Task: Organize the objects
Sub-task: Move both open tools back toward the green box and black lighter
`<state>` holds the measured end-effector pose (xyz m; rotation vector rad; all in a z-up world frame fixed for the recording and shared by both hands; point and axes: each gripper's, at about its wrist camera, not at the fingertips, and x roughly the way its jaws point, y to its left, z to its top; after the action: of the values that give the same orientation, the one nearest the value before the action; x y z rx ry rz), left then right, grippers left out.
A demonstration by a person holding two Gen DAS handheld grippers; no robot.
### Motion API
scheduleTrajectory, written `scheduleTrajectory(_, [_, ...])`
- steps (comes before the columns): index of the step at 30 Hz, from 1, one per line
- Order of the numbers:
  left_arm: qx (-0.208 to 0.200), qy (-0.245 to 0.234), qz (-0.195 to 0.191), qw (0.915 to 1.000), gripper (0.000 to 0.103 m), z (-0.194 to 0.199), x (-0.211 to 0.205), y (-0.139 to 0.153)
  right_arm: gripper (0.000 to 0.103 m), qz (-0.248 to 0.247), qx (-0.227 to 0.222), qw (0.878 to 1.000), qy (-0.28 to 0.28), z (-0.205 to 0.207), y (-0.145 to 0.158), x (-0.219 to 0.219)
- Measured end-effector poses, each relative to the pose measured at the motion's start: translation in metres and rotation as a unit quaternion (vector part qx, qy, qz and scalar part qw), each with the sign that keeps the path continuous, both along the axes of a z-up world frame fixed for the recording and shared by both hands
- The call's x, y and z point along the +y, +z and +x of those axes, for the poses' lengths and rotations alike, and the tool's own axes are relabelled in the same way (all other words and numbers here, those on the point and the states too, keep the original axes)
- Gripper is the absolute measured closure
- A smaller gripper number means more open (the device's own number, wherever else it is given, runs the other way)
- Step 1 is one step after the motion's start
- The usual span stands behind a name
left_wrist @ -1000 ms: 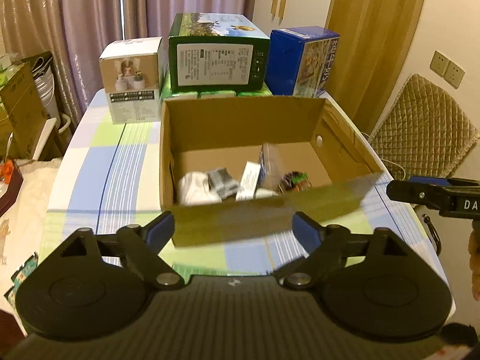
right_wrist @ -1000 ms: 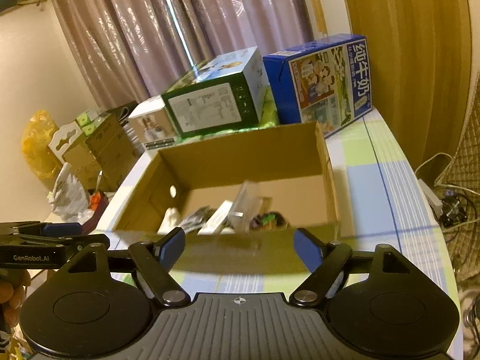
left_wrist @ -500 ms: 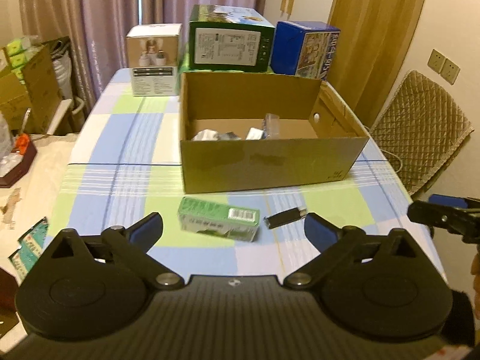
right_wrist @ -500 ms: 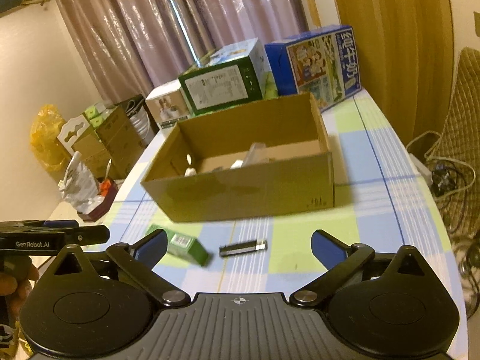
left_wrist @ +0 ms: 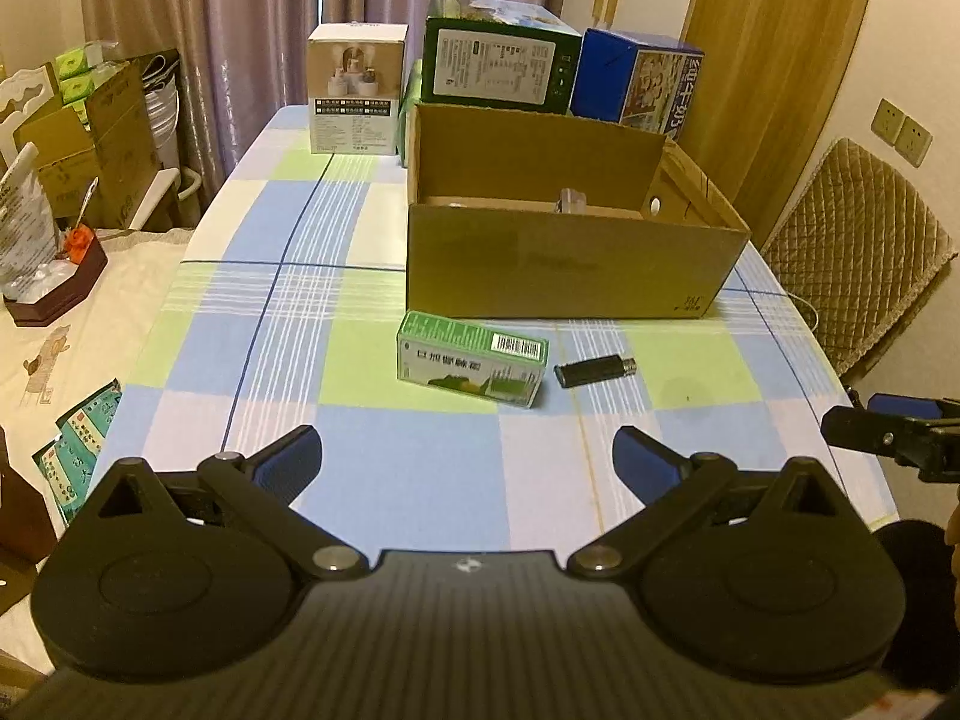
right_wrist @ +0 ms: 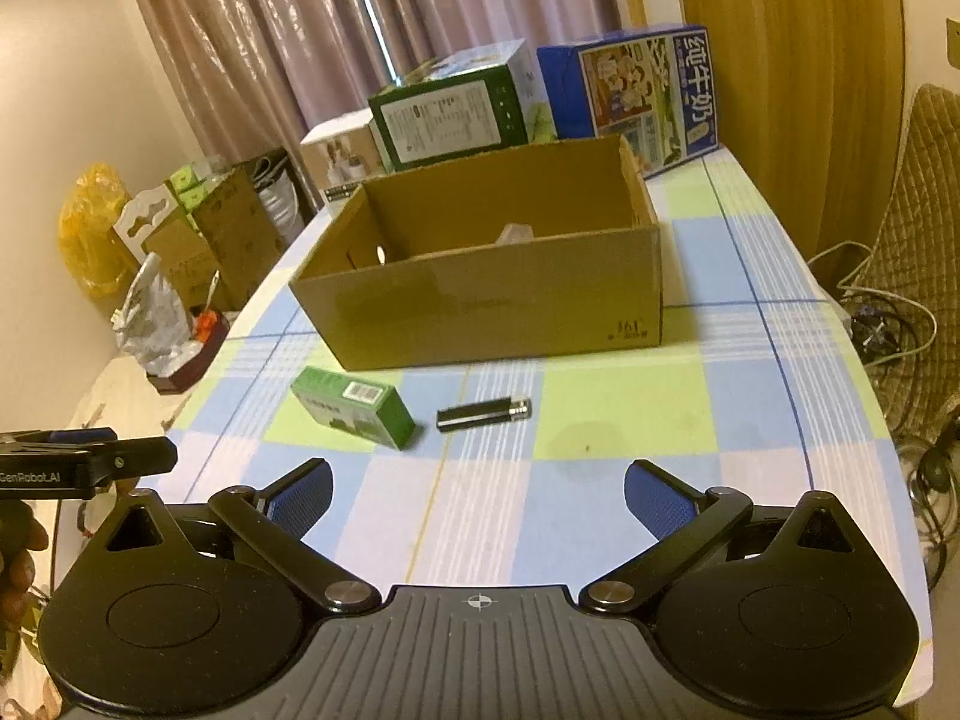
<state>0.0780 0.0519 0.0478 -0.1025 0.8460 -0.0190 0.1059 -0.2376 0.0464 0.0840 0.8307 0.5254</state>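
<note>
A small green carton (left_wrist: pixel 473 365) (right_wrist: pixel 354 407) lies flat on the checked tablecloth in front of the open cardboard box (left_wrist: pixel 564 270) (right_wrist: pixel 492 306). Just to its right lies a black lighter (left_wrist: pixel 595 371) (right_wrist: pixel 483 413) with a metal end. Only a pale item's top (left_wrist: pixel 571 199) shows above the box rim. My left gripper (left_wrist: pixel 467 463) hovers open near the table's front edge, short of the carton. My right gripper (right_wrist: pixel 477 495) is open too, short of the lighter, with nothing between its fingers.
A white box (left_wrist: pixel 355 97), a green carton (left_wrist: pixel 498 63) and a blue milk carton (left_wrist: pixel 636 84) stand behind the cardboard box. A quilted chair (left_wrist: pixel 852 258) is at the right. Cardboard cartons and bags (right_wrist: pixel 180 240) crowd the left side.
Both grippers have pulled back and away from the cardboard box. The green carton and the lighter in front of the box have come into view. Both stay open.
</note>
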Motion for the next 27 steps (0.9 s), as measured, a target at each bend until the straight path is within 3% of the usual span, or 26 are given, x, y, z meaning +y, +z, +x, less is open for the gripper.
scheduleTrajectory(24, [0.024, 0.001, 0.004, 0.9997, 0.002, 0.001, 0.005, -0.025, 0.002, -0.006, 0.026, 1.0, 0.001, 0.0, -0.022, 0.003])
scheduleTrajectory(27, [0.028, -0.008, -0.015, 0.9995, 0.002, 0.006, 0.007, -0.028, 0.002, -0.009, 0.031, 0.999, 0.0, 0.003, -0.026, 0.005])
